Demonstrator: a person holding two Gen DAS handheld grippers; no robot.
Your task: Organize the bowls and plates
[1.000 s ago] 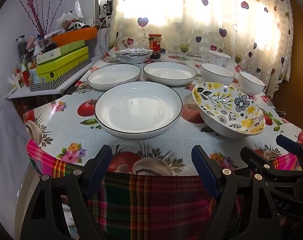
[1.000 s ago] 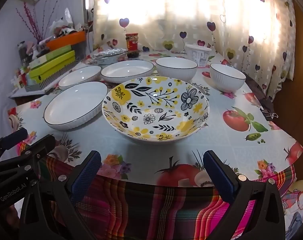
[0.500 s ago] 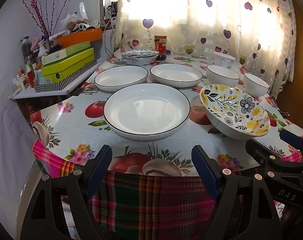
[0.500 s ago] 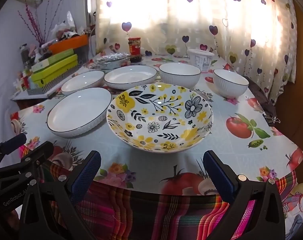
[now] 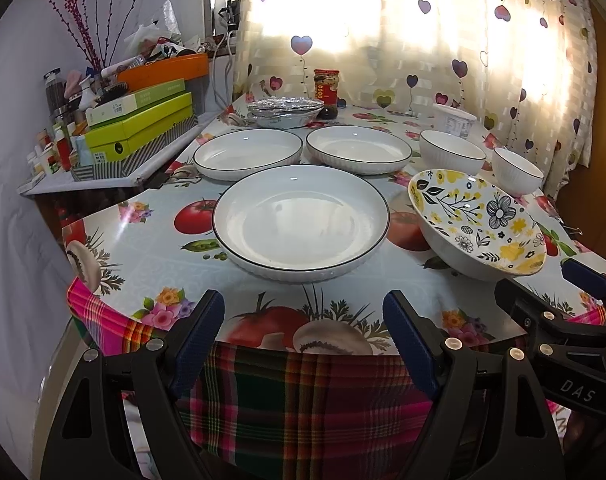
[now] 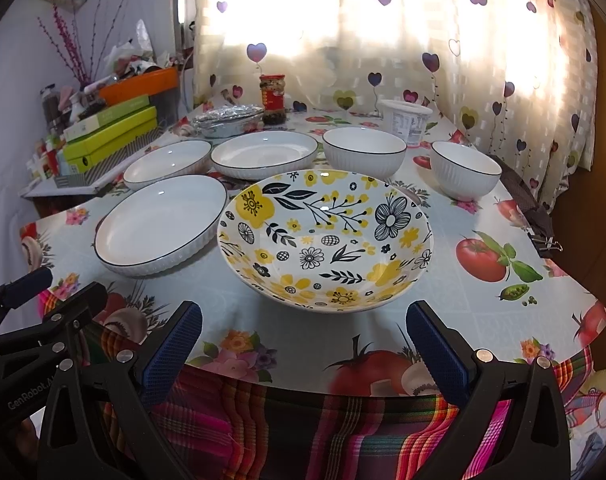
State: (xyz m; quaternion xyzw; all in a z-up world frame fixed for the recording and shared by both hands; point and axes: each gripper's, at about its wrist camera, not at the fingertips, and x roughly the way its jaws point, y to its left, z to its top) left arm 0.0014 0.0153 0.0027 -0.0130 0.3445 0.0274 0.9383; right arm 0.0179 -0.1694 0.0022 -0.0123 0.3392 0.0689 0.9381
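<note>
Left wrist view: both the left gripper (image 5: 303,320) and right gripper (image 6: 303,328) hang wide apart, empty; grasping the near plate (image 5: 301,222) likely comes next.

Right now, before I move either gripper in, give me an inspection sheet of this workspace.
Surface: table under a glossy vegetable-print cover, plaid cloth beneath.
Job's things: three white plates; floral bowl, tilted; two white ribbed bowls.
Clutter: foil-covered dish, jar, white tub.
Grippers: left gripper and right gripper both open, empty, short of the table edge.
Cables: white cord hanging by the window.
Surroundings: heart-print curtain; side shelf with stacked boxes.
</note>
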